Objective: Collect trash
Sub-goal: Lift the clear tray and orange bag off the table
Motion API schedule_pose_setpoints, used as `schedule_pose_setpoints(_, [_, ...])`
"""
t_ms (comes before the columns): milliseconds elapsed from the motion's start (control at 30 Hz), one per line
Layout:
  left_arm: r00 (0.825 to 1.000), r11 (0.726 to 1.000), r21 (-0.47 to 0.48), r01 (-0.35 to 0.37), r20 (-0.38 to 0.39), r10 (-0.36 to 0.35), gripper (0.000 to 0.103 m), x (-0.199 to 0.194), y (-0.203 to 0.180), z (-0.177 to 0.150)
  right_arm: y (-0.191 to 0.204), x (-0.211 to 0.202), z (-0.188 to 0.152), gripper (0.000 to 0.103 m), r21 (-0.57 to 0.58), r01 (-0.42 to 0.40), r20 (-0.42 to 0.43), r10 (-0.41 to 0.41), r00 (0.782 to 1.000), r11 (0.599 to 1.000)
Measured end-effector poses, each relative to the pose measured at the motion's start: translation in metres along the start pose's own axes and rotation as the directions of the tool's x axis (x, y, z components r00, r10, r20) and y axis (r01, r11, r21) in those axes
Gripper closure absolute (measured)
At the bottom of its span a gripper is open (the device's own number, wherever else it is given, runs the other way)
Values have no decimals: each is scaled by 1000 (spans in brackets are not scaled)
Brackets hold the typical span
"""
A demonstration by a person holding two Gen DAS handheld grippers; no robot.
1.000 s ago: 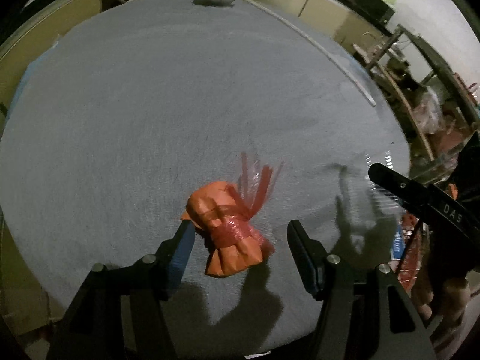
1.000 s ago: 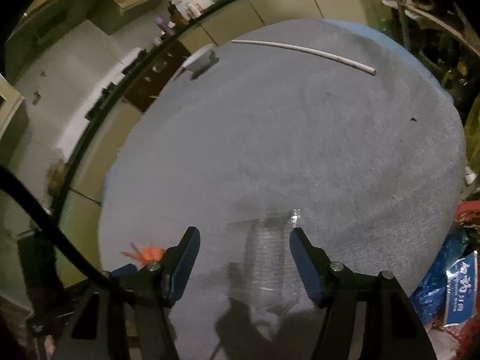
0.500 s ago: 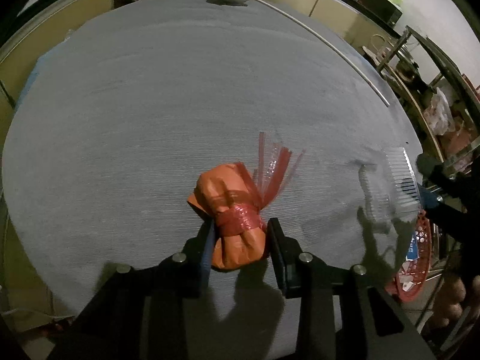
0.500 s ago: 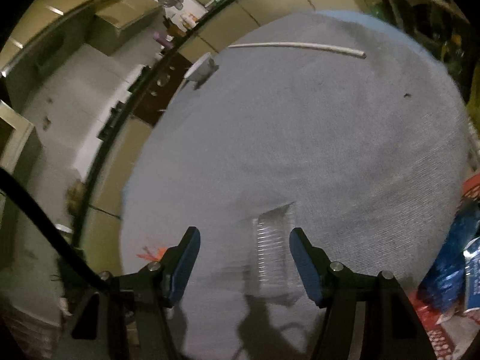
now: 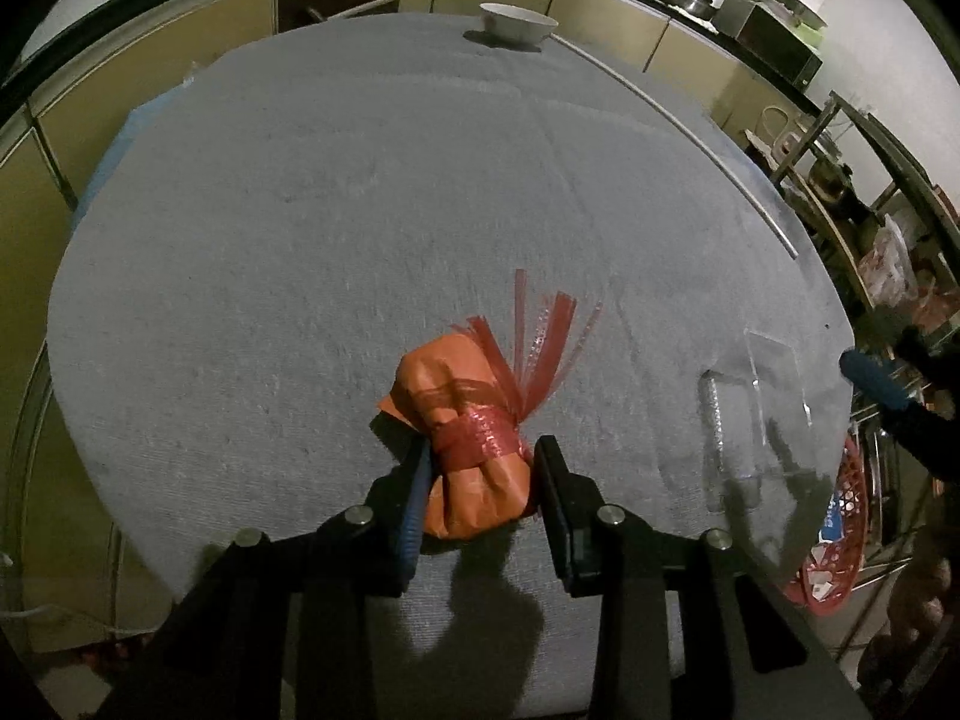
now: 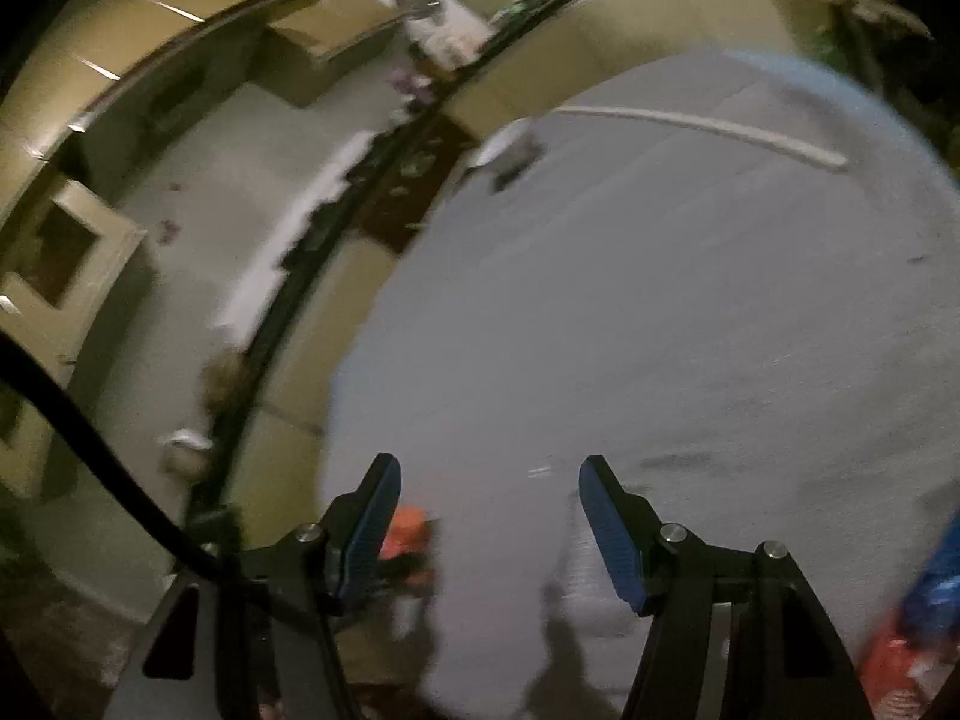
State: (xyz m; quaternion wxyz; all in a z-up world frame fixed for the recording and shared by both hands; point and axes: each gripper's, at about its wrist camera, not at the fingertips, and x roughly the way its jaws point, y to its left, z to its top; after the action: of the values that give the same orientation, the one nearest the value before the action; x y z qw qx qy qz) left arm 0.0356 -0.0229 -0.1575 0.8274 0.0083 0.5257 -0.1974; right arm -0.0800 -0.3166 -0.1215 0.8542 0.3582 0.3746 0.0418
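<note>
Left gripper [image 5: 483,489], lower centre, clamps orange bundle [image 5: 468,456]; lift straight, keeping squeeze. Right gripper [image 6: 486,516] half open, empty, bottom centre

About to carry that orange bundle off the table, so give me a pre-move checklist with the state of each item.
1. Left gripper closed on the orange bundle: ok, both pads press its sides.
2. Red strips tied round the bundle clear of the jaws: ok, they fan out above.
3. Bundle lifted clear of the grey tablecloth: cannot tell.
4. Red basket visible past the table's right edge: ok, partly.
5. Clear plastic tray and right gripper stand between bundle and basket: not ok, go over them.
6. Right gripper free: ok, jaws open, nothing between them.
</note>
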Motion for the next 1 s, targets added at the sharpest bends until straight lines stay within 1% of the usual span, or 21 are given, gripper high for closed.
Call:
schedule_pose_setpoints(67, [1000, 1000, 12, -10, 16, 10, 67, -4, -1, 2, -3, 3, -3, 37, -4, 81, -18, -81, 997, 997])
schedule_pose_setpoints(133, [999, 999, 26, -34, 25, 33, 67, -11, 1, -2, -4, 9, -6, 37, -2, 121, -43, -121, 992, 993])
schedule_pose_setpoints(200, [998, 998, 40, -46, 34, 45, 67, -14, -3, -3, 0, 20, -12, 37, -18, 141, -82, -142, 986, 990])
schedule_pose_setpoints(267, [998, 998, 46, -50, 38, 48, 67, -15, -8, -3, 6, 32, -16, 37, -44, 154, -103, -158, 982, 987])
schedule_pose_setpoints(333, [998, 997, 51, -57, 42, 55, 67, -20, -6, -4, 15, 44, -19, 37, -82, 188, -118, -197, 973, 979])
schedule_pose_setpoints(367, [997, 996, 57, -63, 49, 60, 67, -23, -7, -4, 19, 52, -22, 37, -108, 227, -127, -240, 962, 968])
schedule_pose_setpoints(433, [996, 995, 64, -77, 58, 73, 67, -25, -11, -4, 26, 63, -27, 37, -139, 281, -126, -298, 946, 950])
schedule_pose_setpoints(500, [994, 992, 75, -98, 64, 93, 67, -27, -14, -6, 32, 71, -32, 37, -187, 341, -93, -362, 927, 921])
schedule_pose_setpoints(533, [993, 991, 80, -105, 67, 100, 67, -28, -19, -6, 36, 74, -33, 37, -213, 347, -82, -370, 925, 914])
schedule_pose_setpoints(567, [992, 990, 87, -112, 71, 106, 67, -29, -21, -7, 37, 77, -36, 40, -240, 345, -76, -372, 925, 907])
schedule_pose_setpoints(600, [991, 989, 91, -117, 72, 111, 67, -30, -24, -6, 39, 78, -37, 41, -252, 346, -67, -373, 925, 904])
schedule_pose_setpoints(700, [988, 985, 110, -136, 85, 127, 67, -34, -35, -8, 41, 74, -38, 48, -265, 339, -57, -366, 929, 903])
schedule_pose_setpoints(767, [985, 981, 124, -149, 100, 137, 67, -38, -41, -9, 37, 66, -36, 51, -251, 332, -46, -354, 934, 909])
schedule_pose_setpoints(867, [979, 974, 147, -174, 131, 156, 67, -46, -51, -14, 30, 57, -29, 51, -216, 302, -49, -319, 946, 929])
schedule_pose_setpoints(1000, [970, 963, 177, -204, 168, 175, 67, -58, -66, -20, 19, 37, -26, 51, -161, 254, -32, -263, 964, 954])
